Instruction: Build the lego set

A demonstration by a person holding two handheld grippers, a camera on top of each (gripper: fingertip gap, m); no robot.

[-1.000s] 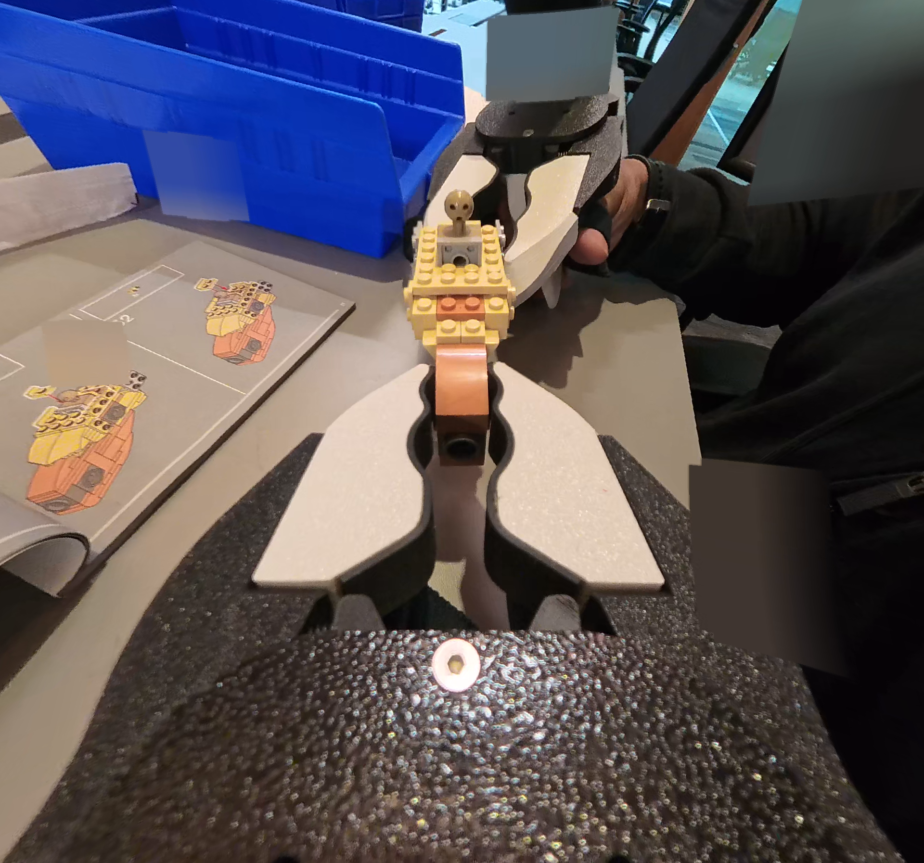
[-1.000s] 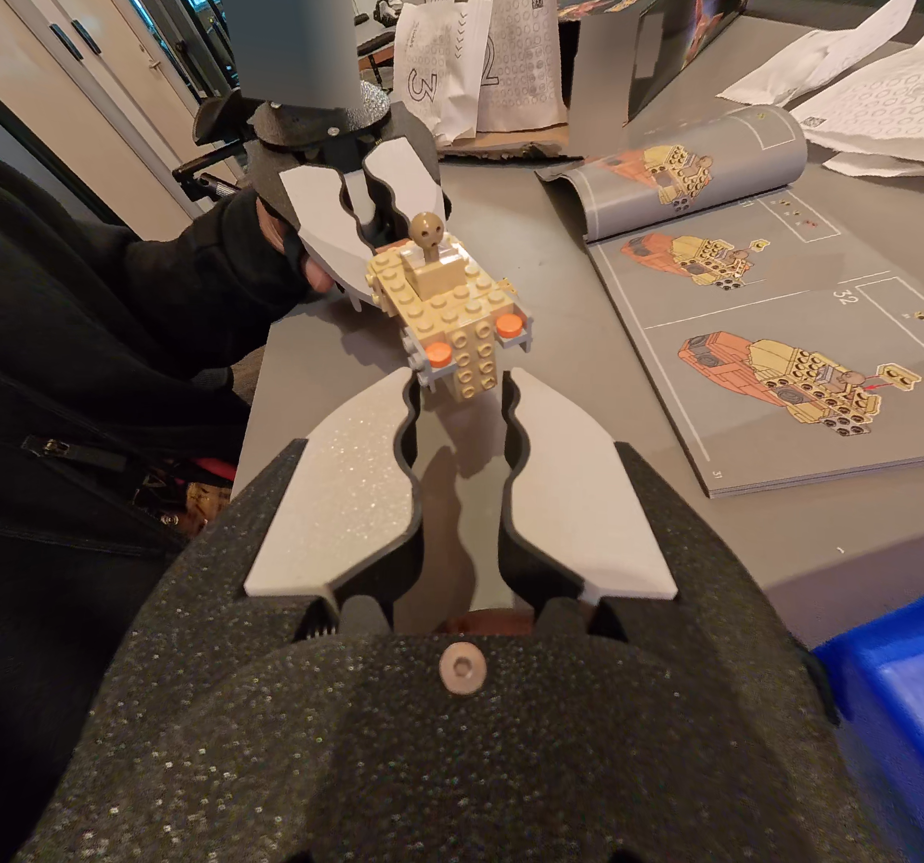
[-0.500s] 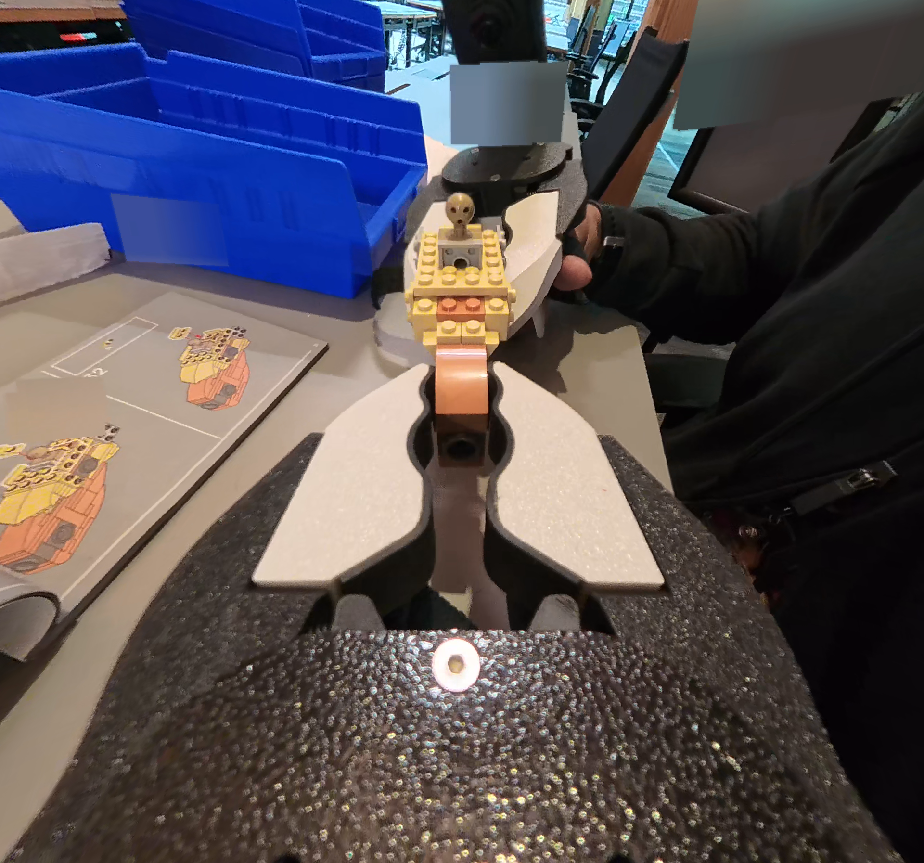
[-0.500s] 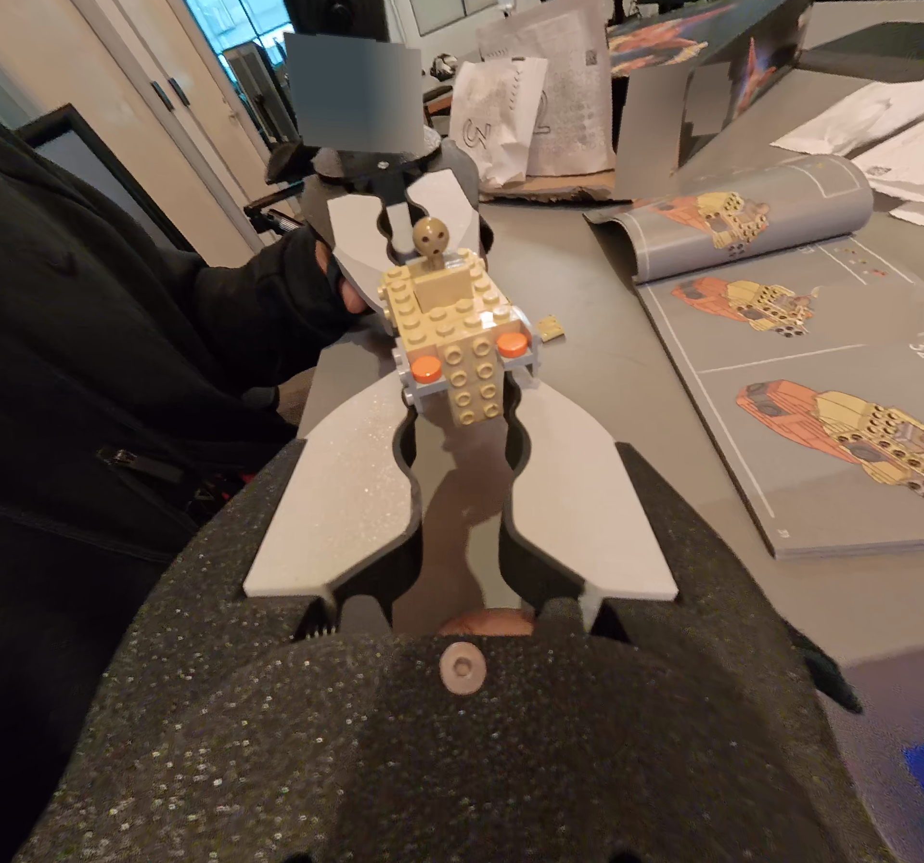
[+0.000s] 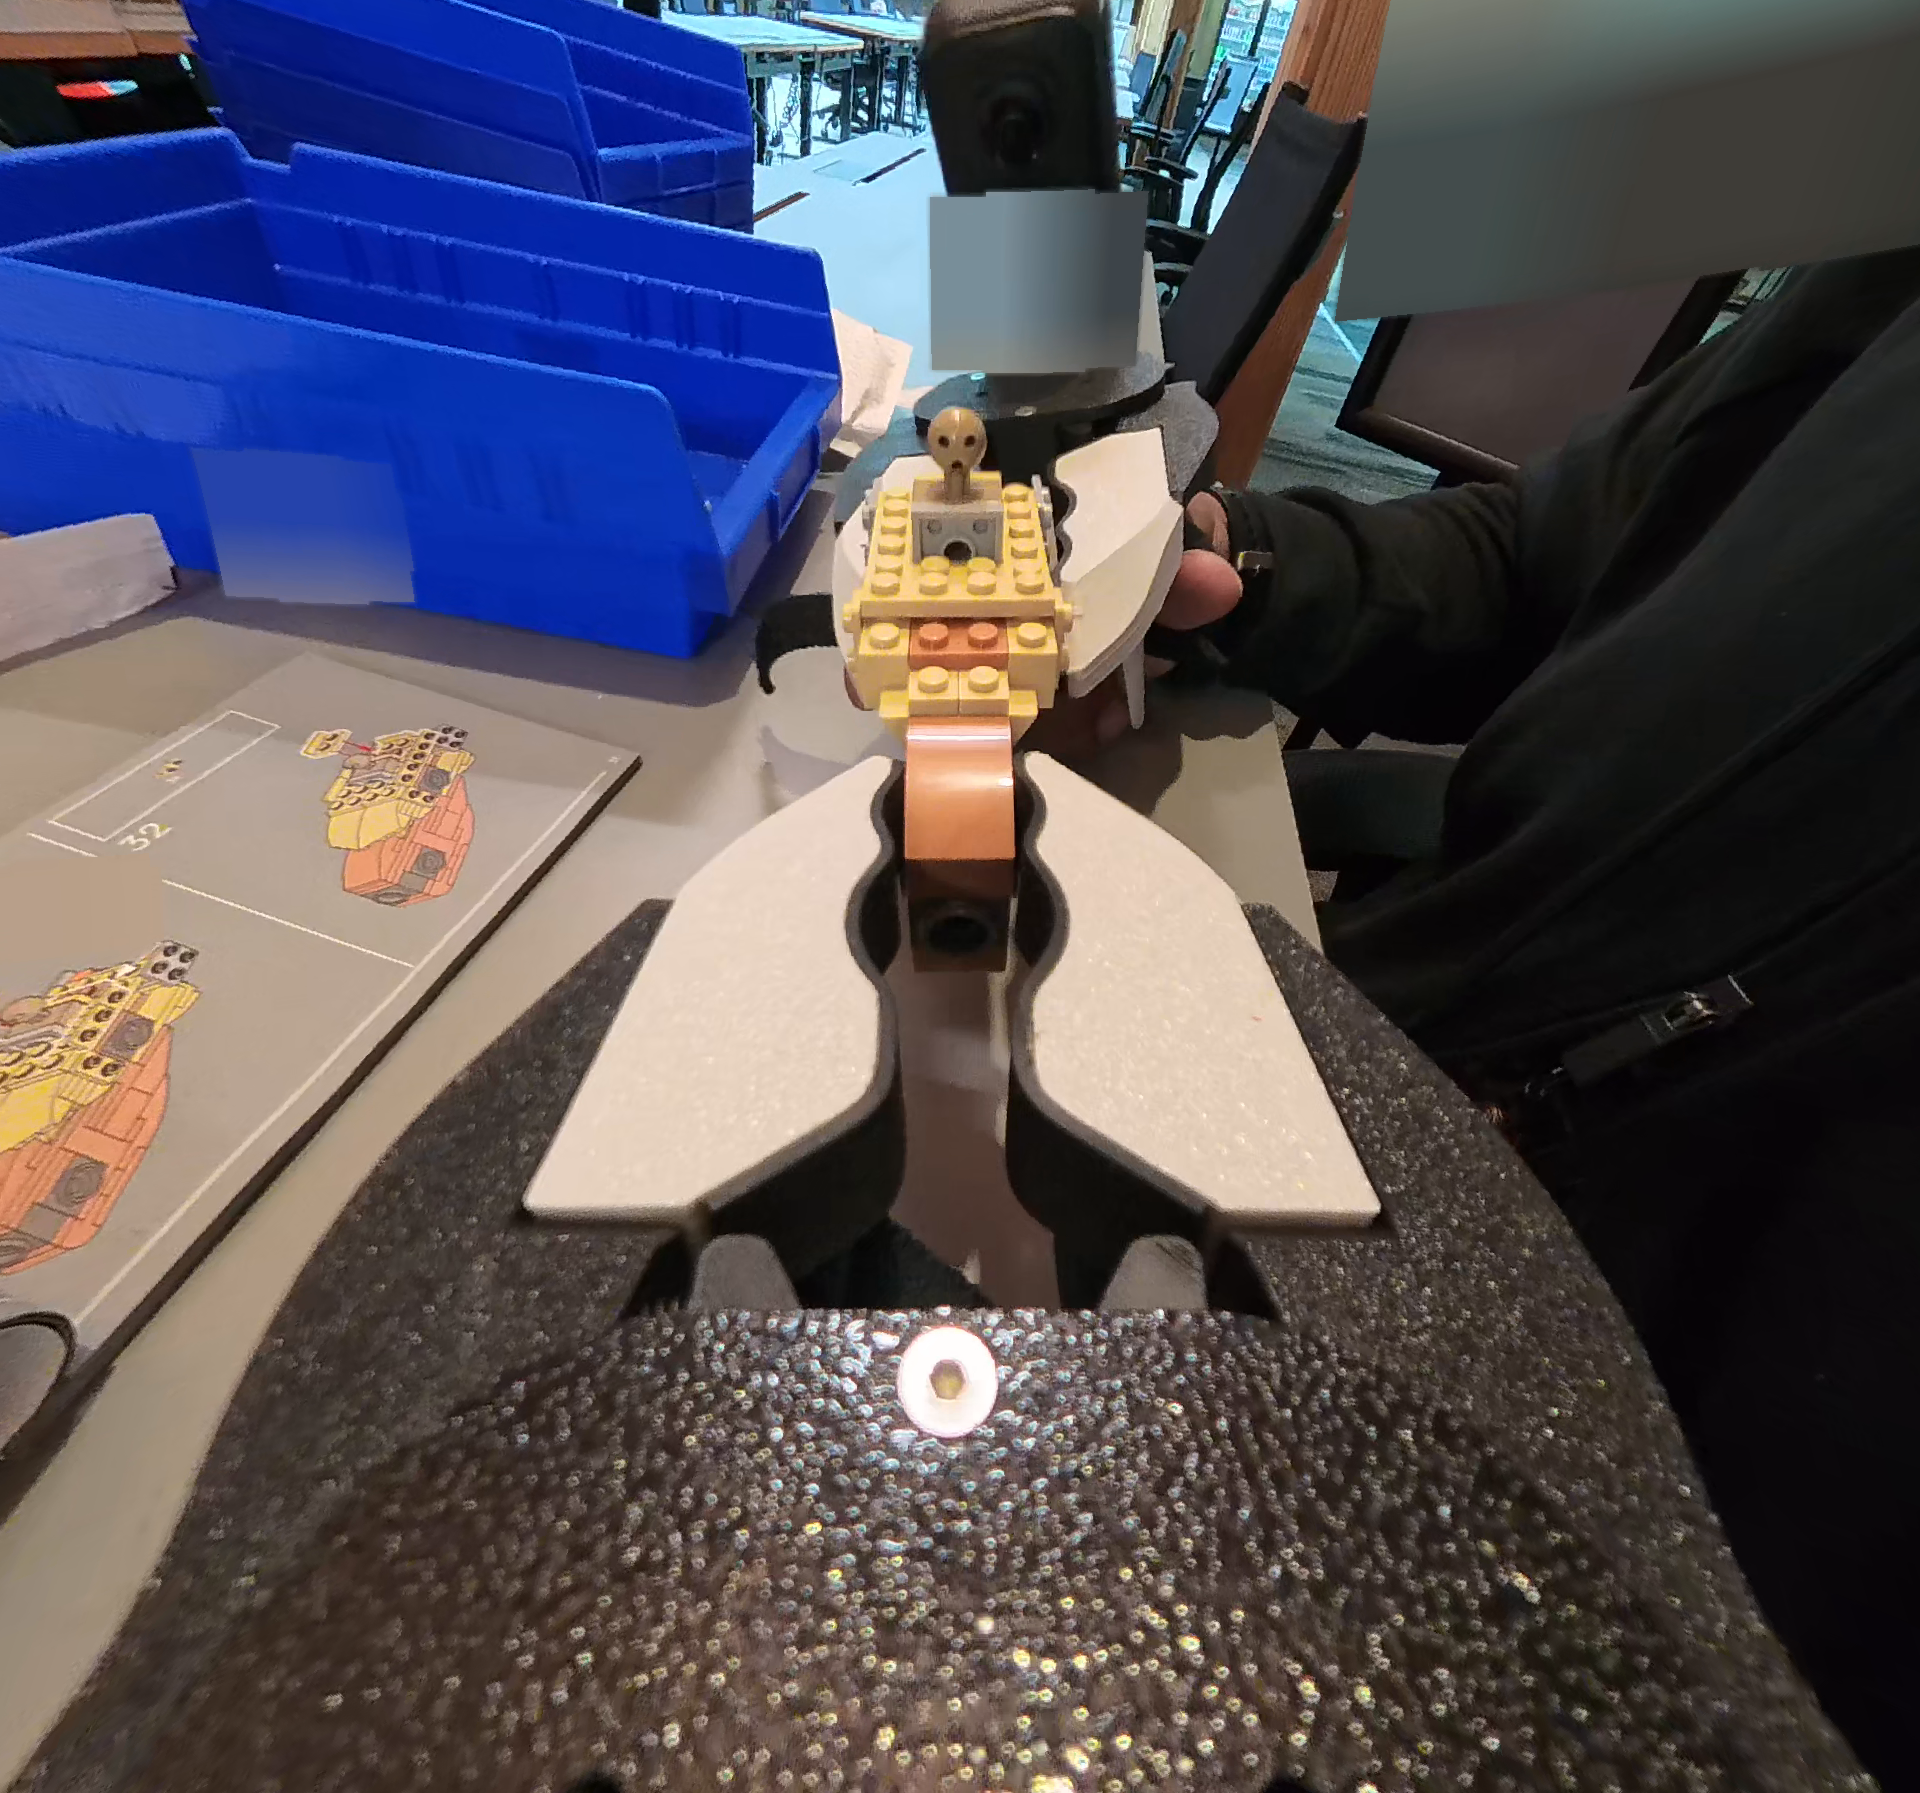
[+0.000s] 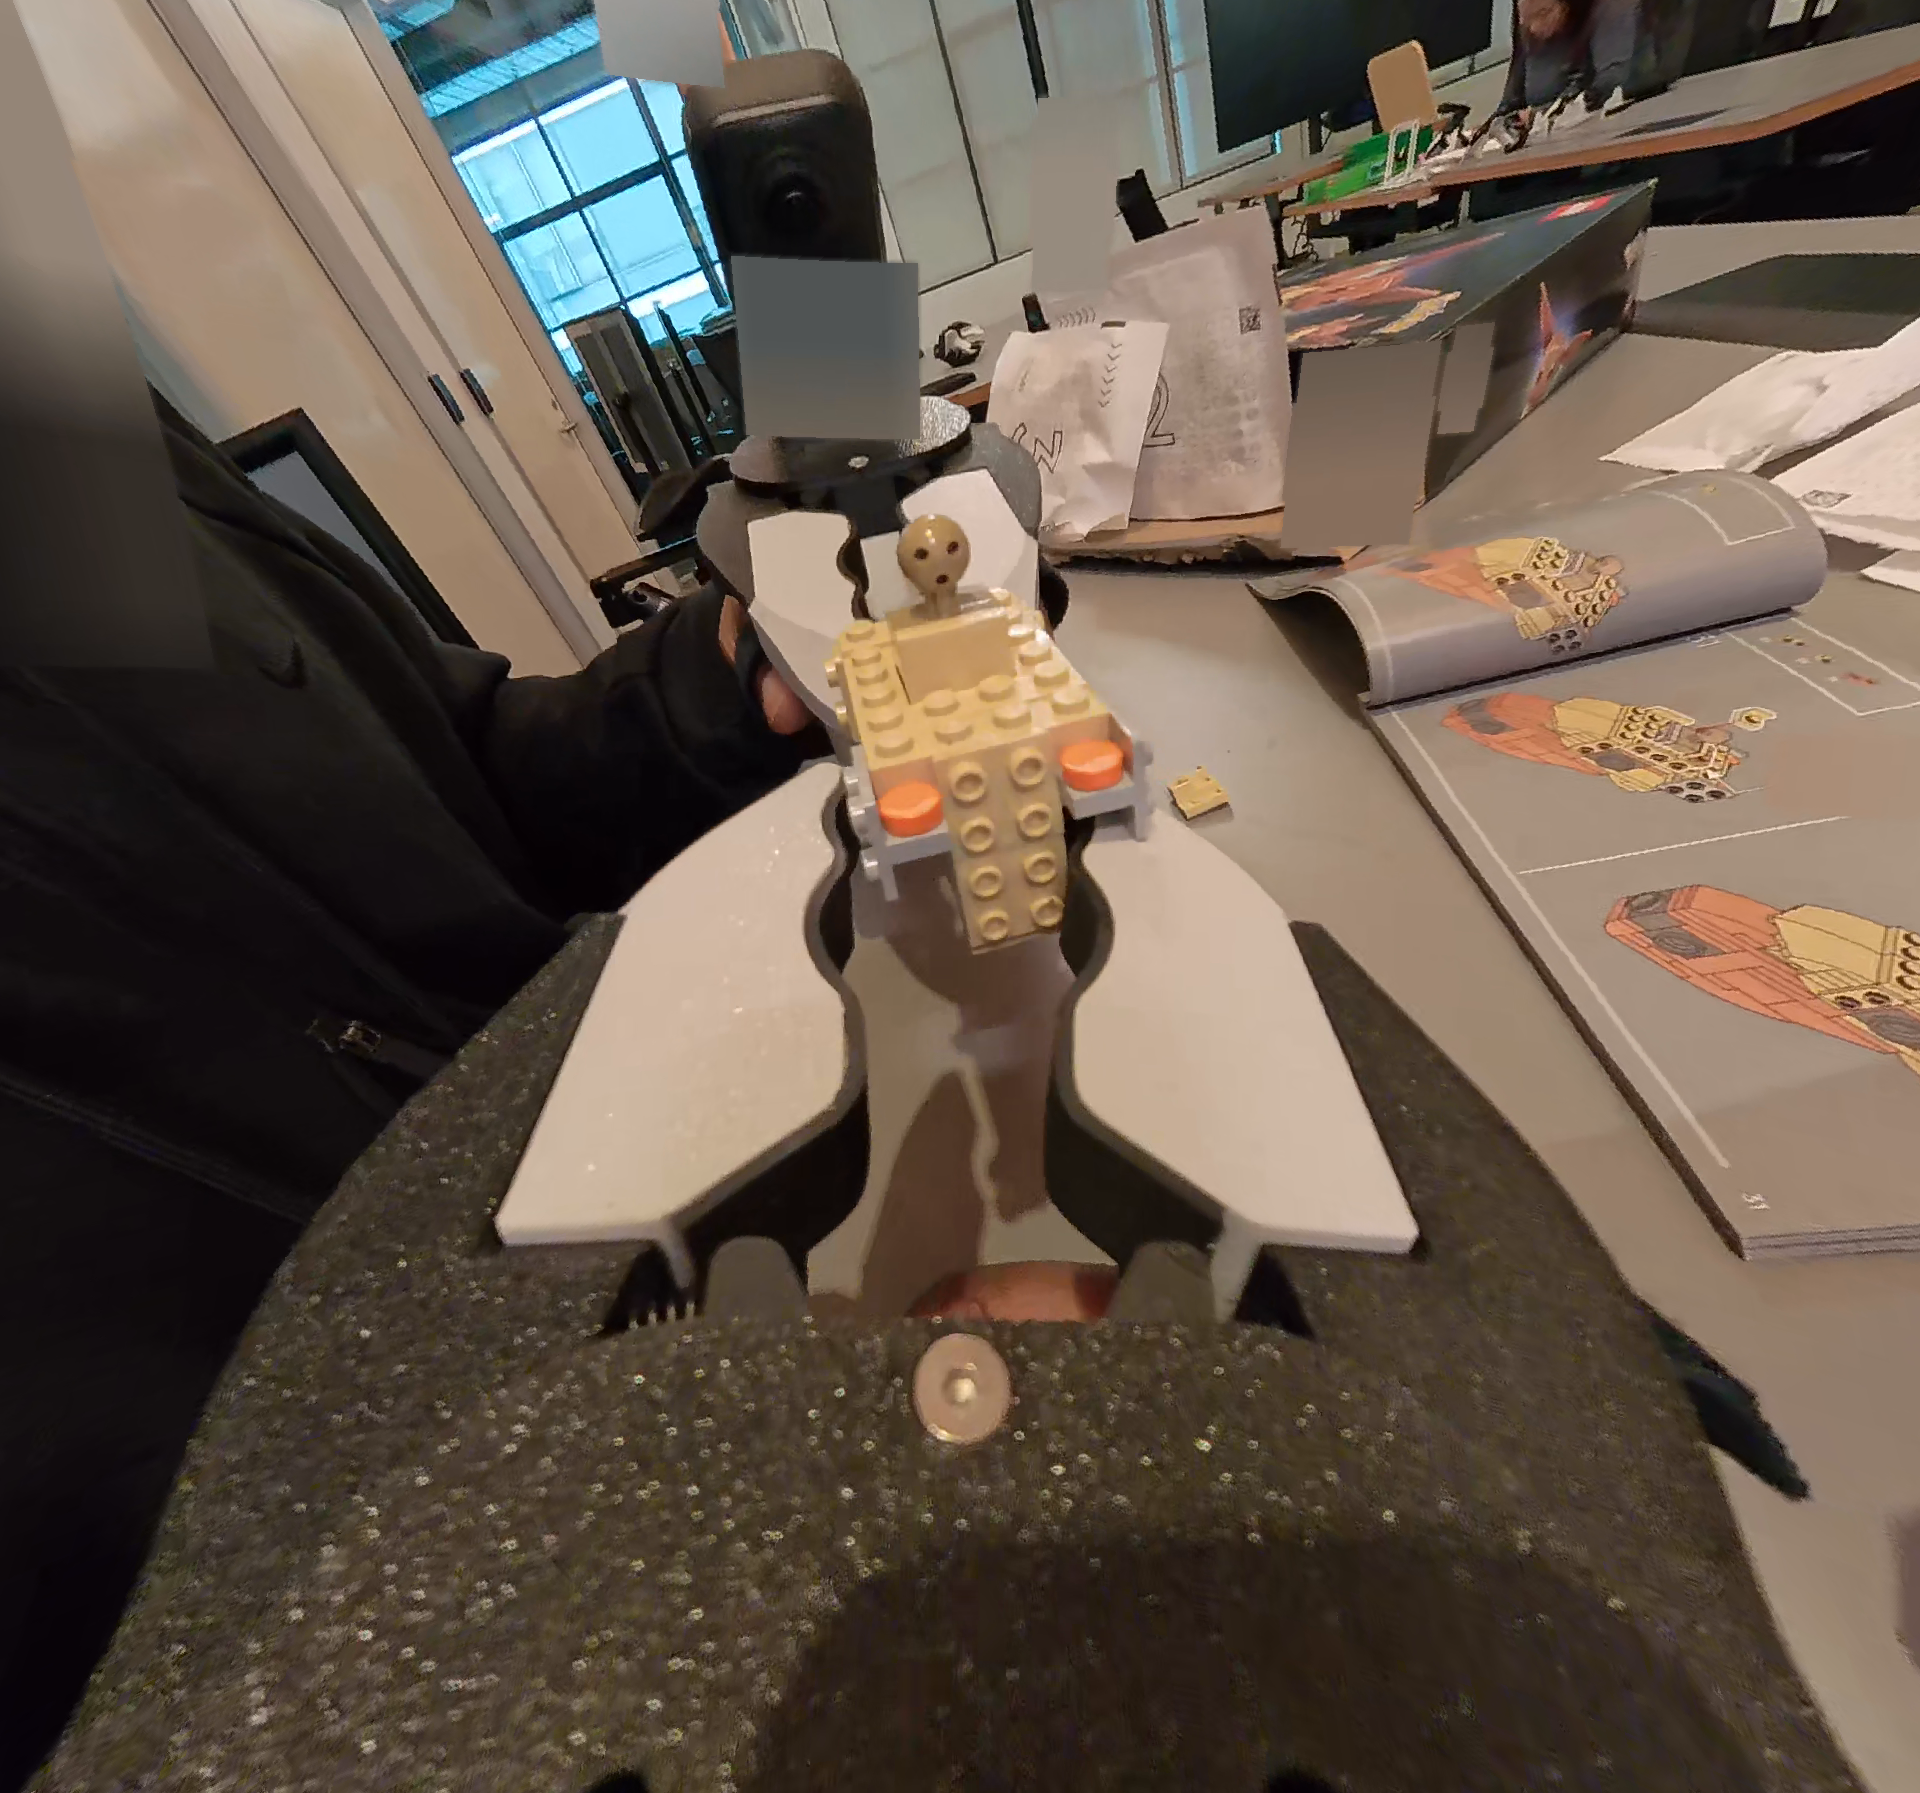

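Observation:
A small lego model (image 5: 961,590) of tan and yellow bricks, with a brown curved end and a round-headed tan knob on top, is held in the air. My left gripper (image 5: 957,787) is shut on its brown end. In the right wrist view the model's (image 6: 966,735) tan studded end, flanked by two orange round studs, lies between the tips of my right gripper (image 6: 961,839). The right gripper's jaws stand apart around that end. One finger (image 5: 1117,548) of the right gripper shows behind the model in the left wrist view. A loose small tan piece (image 6: 1198,793) lies on the table.
An open instruction booklet (image 5: 312,860) lies on the grey table; it also shows in the right wrist view (image 6: 1714,912). Blue bins (image 5: 416,393) stand behind it. A set box (image 6: 1455,309) and white paper bags (image 6: 1143,413) sit farther back. The person's dark sleeves are close by. The tips of both grippers are at nearly the same place.
The two grippers have come together: the model's tan end, which was ahead of the right fingertips, now lies between them. The left gripper keeps its hold.

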